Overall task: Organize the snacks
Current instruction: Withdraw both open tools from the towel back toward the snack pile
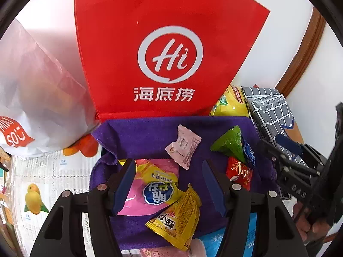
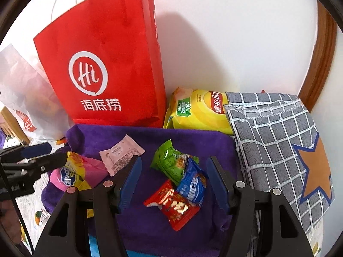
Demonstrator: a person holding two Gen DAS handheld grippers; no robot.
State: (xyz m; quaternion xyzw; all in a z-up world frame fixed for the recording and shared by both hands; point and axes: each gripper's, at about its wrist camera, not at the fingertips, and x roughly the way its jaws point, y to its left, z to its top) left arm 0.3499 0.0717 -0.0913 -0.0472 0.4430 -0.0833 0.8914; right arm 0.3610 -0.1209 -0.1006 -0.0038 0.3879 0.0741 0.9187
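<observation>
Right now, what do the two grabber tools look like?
Both the left gripper and right gripper look alike: black angular frames, silver round bolts, and flat blue pads lining the fingers. Seen from the left camera, the right gripper's side has faint raised lettering. A thin black cable runs by the left one.

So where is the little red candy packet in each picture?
Left wrist view: the red candy packet sits right of centre on the purple cloth, just below the green packet.
Right wrist view: it lies at lower centre, between the open fingers of the right gripper, touching the blue packet.
Shared landmark: the red Hi bag standing behind the cloth.
</observation>
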